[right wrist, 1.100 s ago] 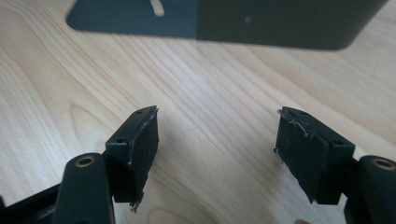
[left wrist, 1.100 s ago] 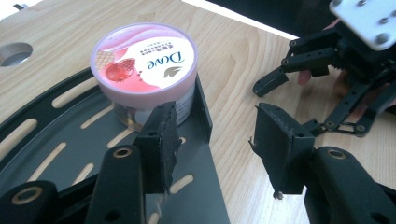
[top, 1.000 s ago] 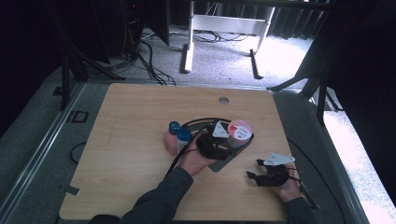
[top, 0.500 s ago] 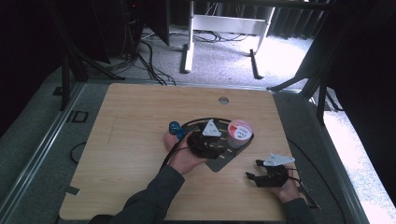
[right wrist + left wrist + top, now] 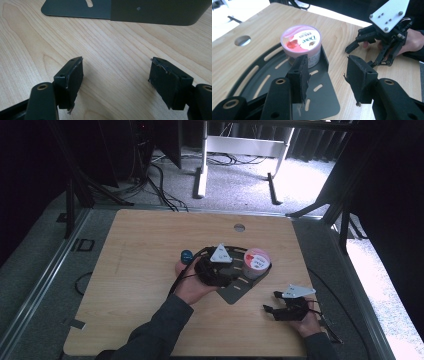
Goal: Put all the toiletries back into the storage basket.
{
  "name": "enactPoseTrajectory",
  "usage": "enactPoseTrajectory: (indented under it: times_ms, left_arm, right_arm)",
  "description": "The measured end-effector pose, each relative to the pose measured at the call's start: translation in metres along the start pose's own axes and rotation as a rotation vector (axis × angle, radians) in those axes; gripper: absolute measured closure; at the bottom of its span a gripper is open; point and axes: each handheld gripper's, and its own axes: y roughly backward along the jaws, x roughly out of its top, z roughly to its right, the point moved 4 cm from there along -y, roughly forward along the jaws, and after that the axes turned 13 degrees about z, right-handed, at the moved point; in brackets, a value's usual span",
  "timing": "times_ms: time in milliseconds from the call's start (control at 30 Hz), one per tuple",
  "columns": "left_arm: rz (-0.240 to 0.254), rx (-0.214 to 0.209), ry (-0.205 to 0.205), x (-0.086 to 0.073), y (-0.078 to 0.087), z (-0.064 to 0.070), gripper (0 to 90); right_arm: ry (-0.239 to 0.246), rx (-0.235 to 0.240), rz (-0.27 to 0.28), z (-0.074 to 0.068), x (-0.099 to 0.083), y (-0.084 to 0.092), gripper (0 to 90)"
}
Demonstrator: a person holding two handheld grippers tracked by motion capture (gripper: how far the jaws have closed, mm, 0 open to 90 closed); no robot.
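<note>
A pink Dove tub (image 5: 256,260) stands on a dark slotted metal plate (image 5: 235,292), against the plate's upright wall. My left gripper (image 5: 231,275) hovers over the near part of that plate. In the left gripper view its jaws (image 5: 325,72) are open with nothing between them, and the tub (image 5: 300,41) sits just beyond them on the plate (image 5: 262,80). My right gripper (image 5: 270,302) rests low at the table's front right, open over bare wood (image 5: 115,67), and points at the plate's wall (image 5: 150,10).
A small blue-capped thing (image 5: 186,255) stands by the left hand. The wooden table (image 5: 140,270) has a round hole (image 5: 239,227) near its far edge. The right gripper (image 5: 355,40) also appears in the left gripper view, right of the plate. Cables trail from both grippers.
The left gripper has lifted a little and drifted slightly left above the plate. The right hand and the tub have stayed put.
</note>
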Motion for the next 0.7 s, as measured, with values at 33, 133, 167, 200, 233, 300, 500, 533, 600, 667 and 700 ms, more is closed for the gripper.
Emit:
enactPoseTrajectory:
  times_ms: [33,133,167,200,233,300,500,533,600,667,700]
  left_arm:
    - [0.003,0.011,-0.015,0.001,0.003,-0.001,51.9]
    - [0.013,0.032,-0.024,0.003,0.012,-0.005,51.3]
    - [0.013,0.041,-0.022,0.002,0.015,-0.008,51.0]
    - [0.015,0.046,-0.019,0.002,0.017,-0.010,50.8]
    - [0.017,0.056,-0.018,0.001,0.020,-0.012,50.7]
    - [0.019,0.070,-0.016,0.001,0.026,-0.016,50.4]
    - [0.023,0.109,-0.006,-0.002,0.039,-0.028,49.7]
    - [0.025,0.115,-0.003,-0.002,0.042,-0.030,49.4]
    - [0.024,0.125,0.001,-0.003,0.045,-0.034,49.3]
    - [0.020,0.136,0.002,-0.004,0.048,-0.038,49.1]
    - [0.020,0.143,0.008,-0.005,0.050,-0.039,48.9]
  right_arm:
    - [0.000,0.000,0.000,0.000,0.000,0.000,27.0]
    - [0.000,0.000,0.000,0.000,0.000,0.000,27.0]
    - [0.000,0.000,0.000,0.000,0.000,0.000,27.0]
    - [0.000,0.000,0.000,0.000,0.000,0.000,27.0]
    - [0.000,0.000,0.000,0.000,0.000,0.000,27.0]
    - [0.000,0.000,0.000,0.000,0.000,0.000,27.0]
    - [0.000,0.000,0.000,0.000,0.000,0.000,27.0]
    - [0.000,0.000,0.001,0.000,0.000,0.000,27.0]
    - [0.000,0.000,0.000,0.000,0.000,0.000,27.0]
    - [0.000,0.000,0.000,0.000,0.000,0.000,27.0]
    - [0.000,0.000,0.000,0.000,0.000,0.000,27.0]
